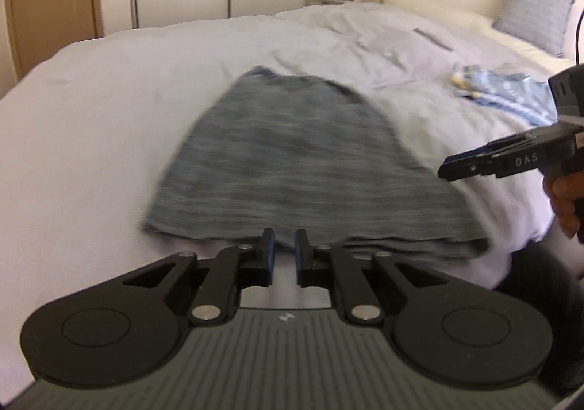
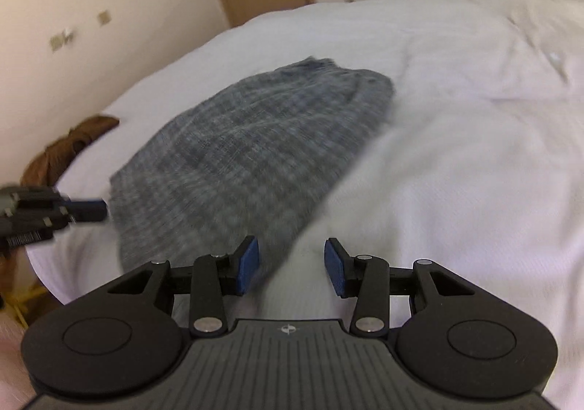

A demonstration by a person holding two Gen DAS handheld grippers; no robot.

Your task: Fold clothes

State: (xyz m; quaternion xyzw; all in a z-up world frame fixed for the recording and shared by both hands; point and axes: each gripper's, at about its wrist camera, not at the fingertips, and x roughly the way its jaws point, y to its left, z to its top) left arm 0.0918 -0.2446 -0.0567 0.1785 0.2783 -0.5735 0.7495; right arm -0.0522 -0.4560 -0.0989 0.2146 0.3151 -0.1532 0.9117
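Note:
A grey knitted garment [image 1: 292,154] lies folded flat on the white bed [image 1: 91,118], its near hem towards me. My left gripper [image 1: 284,238] sits at that hem with a narrow gap between its blue pads and no cloth in the gap. From the right wrist view, the same garment [image 2: 248,154] stretches away to the left. My right gripper [image 2: 292,249] is open over the bare sheet [image 2: 456,154] by the garment's near right corner, holding nothing. The right gripper [image 1: 460,169] also shows at the right of the left wrist view, and the left gripper [image 2: 91,211] at the left edge of the right wrist view.
A light blue striped garment [image 1: 511,92] lies crumpled at the far right of the bed, below a grey pillow [image 1: 533,16]. A brown cloth [image 2: 65,147] hangs by the bed's left edge near the wall. A hand [image 1: 562,198] holds the right gripper. Wardrobe and door stand behind.

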